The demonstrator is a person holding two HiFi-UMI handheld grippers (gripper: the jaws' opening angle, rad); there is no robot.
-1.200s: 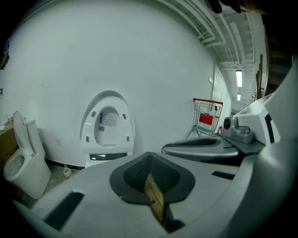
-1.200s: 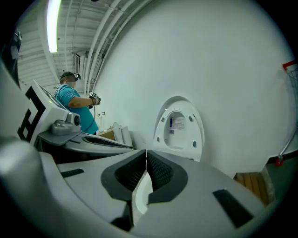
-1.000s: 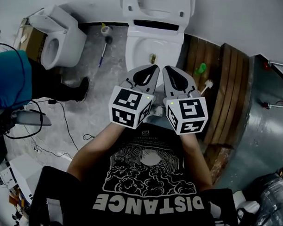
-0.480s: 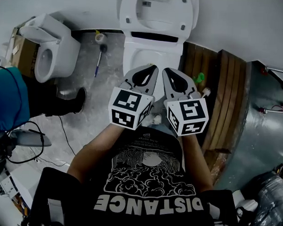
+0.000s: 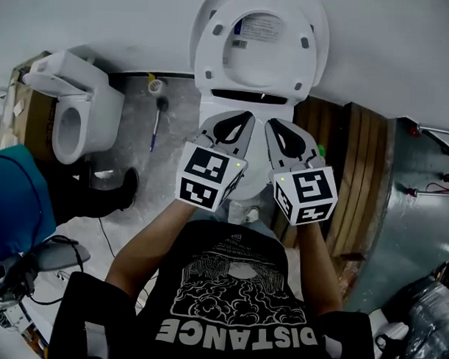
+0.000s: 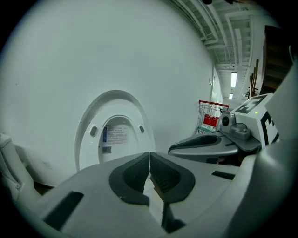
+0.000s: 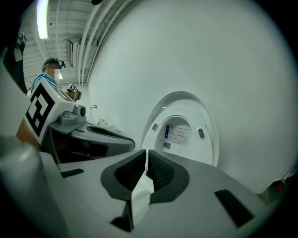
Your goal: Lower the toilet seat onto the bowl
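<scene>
1. Two grippers, left gripper (image 5: 244,119) and right gripper (image 5: 272,126): both pinched shut on nothing, side by side over bowl (image 5: 212,108).
2. One bowl, uncovered; one spare toilet (image 5: 72,111) and one brush (image 5: 158,115) off left.
3. One seat (image 5: 208,49) farthest, upright against wall, untouched.
4. Risk: sliding off smooth rim if nudged with shut tips, then slamming down.

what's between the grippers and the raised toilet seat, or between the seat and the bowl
Nothing visible. The toilet seat stands upright against the wall, with open air between it and the shut, empty left gripper and right gripper. The grippers hide much of the bowl; its visible rim is bare.
</scene>
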